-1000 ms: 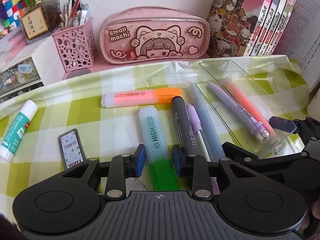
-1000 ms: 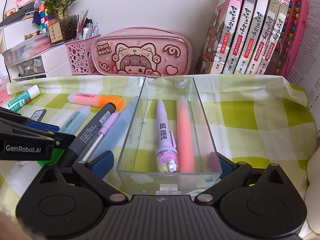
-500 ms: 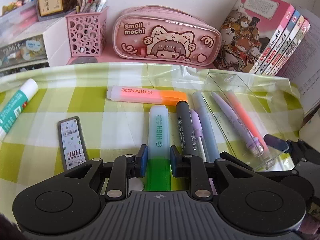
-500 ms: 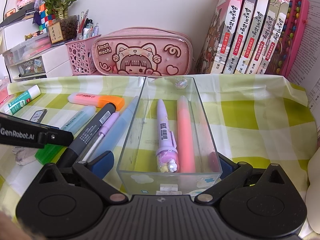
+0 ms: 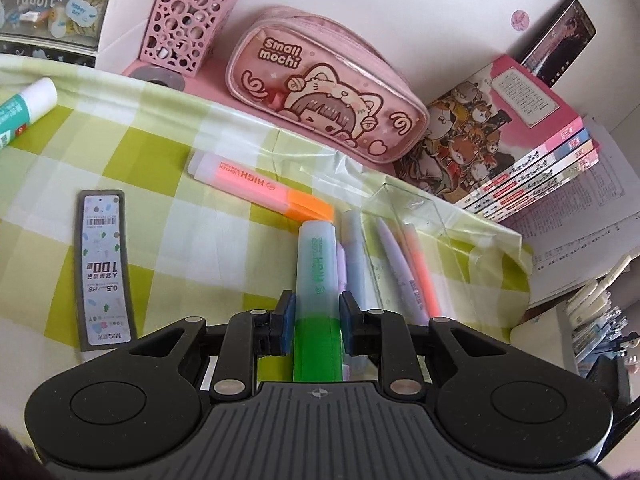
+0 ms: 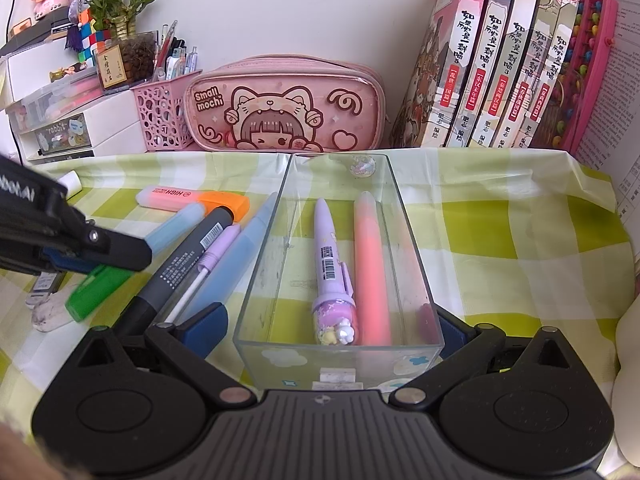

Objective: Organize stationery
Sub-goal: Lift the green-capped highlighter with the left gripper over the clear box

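From the left wrist, the left gripper (image 5: pixel 316 322) is clenched on the green highlighter (image 5: pixel 317 280), whose pale cap points far, toward the orange highlighter (image 5: pixel 260 188). It seems best to lift it well clear before carrying it right to the clear box (image 5: pixel 416 248).

From the right wrist, the right gripper (image 6: pixel 332 326) stands wide around the near end of the clear box (image 6: pixel 340 350); whether its pads press the walls I cannot tell. Inside lie a purple pen (image 6: pixel 332 256) and a pink pen (image 6: pixel 370 264). A grey marker (image 6: pixel 180 264) and a blue pen (image 6: pixel 240 252) lie between.

White wall (image 6: pixel 320 8) behind a table in green-checked cloth (image 6: pixel 500 240), daylit; white drawers (image 6: pixel 60 120) left
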